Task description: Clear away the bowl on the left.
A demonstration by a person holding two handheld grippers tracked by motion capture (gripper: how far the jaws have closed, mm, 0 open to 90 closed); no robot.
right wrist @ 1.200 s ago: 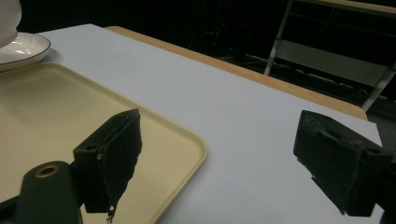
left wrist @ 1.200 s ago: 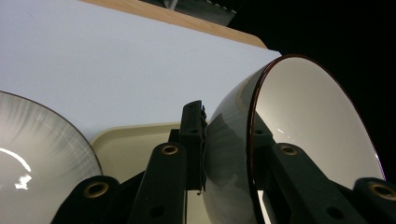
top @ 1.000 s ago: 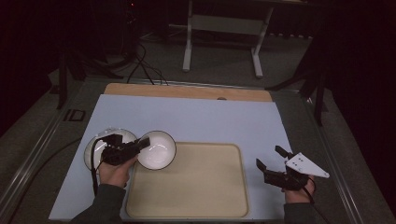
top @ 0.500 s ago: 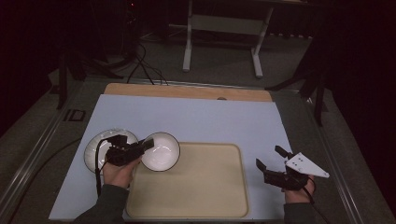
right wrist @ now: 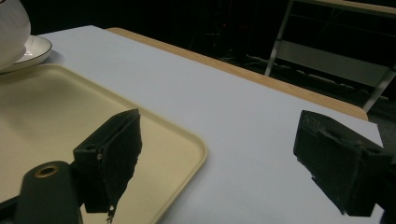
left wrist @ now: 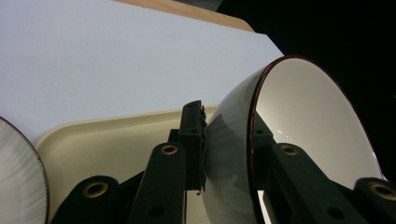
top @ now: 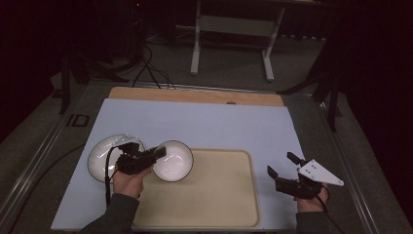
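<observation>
White china first: from the high view, your left tongs clench the rim of a bowl, carried at the tray's ten o'clock corner, a plate just beyond at nine o'clock. Your right tongs wait released at three o'clock, off the tray.

Left gripper view: one jaw sits inside the bowl, one outside, so it hangs tilted.

Right gripper view: jaws gape above the bench. No writing is readable.

Metal stand, floor cables
</observation>
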